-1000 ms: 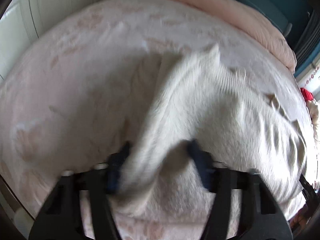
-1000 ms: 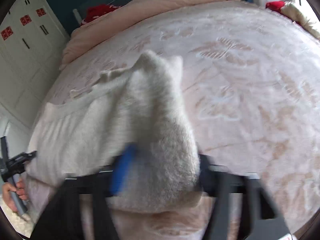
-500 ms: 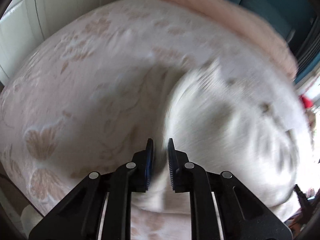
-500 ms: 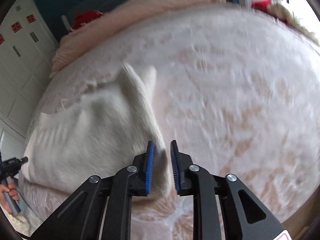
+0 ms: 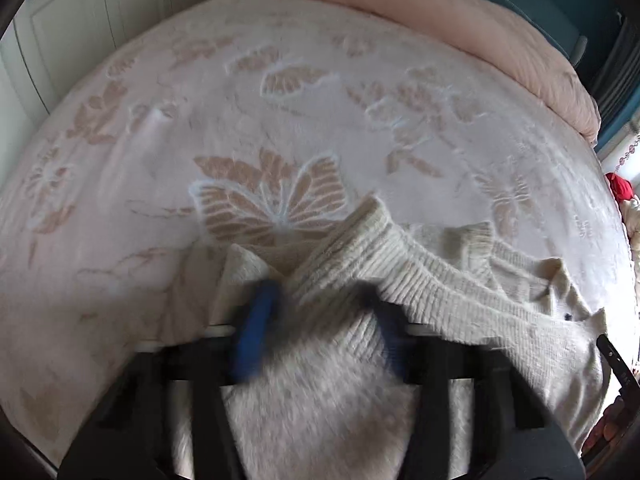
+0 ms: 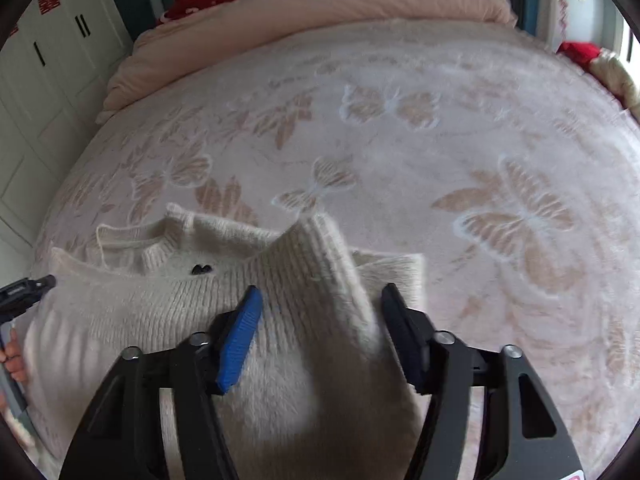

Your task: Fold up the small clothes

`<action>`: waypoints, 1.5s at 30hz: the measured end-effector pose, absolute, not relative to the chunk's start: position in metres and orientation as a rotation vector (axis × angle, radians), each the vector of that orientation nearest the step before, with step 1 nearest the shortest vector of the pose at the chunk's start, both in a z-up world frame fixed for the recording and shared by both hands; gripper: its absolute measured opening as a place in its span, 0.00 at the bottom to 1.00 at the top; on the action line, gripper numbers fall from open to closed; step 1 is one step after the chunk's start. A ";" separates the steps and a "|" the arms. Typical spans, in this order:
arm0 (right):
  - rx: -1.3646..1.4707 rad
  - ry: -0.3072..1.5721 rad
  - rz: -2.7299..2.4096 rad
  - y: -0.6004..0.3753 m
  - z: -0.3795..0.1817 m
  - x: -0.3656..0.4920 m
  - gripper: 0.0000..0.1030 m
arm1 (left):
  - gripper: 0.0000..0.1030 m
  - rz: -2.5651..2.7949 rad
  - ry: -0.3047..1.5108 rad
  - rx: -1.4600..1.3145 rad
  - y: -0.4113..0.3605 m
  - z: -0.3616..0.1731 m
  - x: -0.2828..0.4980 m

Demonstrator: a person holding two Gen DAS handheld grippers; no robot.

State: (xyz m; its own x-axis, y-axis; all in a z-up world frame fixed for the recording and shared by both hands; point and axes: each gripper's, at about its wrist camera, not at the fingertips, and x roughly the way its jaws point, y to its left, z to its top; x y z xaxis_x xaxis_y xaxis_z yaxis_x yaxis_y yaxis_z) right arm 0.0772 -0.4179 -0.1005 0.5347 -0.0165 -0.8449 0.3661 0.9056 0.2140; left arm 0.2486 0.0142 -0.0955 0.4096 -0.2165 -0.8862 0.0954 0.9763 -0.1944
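Since half a second ago my left claw [image 5: 320, 320] and right claw [image 6: 320, 320] have spread wide, released, straddling the cream ribbed knit sweater [image 6: 160, 308] on the pink butterfly-patterned bed [image 6: 440, 160].

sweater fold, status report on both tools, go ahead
Left tool and right tool both open, astride knit. Cream sweater on bedspread, hem folded up. Nothing in the way.

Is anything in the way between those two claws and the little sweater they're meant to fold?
Nothing visible. The cream sweater lies right between the open fingers of both the left gripper and the right gripper, on the butterfly blanket.
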 end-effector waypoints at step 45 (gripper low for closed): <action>0.345 0.876 -0.106 -0.336 -0.051 0.037 0.16 | 0.17 -0.287 0.980 -0.150 0.020 -0.069 0.203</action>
State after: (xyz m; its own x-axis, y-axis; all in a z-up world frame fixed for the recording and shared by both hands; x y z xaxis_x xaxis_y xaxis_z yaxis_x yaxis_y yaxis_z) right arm 0.0372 -0.3365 -0.0515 0.6386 0.0492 -0.7680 0.2316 0.9394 0.2527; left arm 0.2032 0.0197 -0.0694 0.5229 -0.3060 -0.7956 0.1712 0.9520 -0.2536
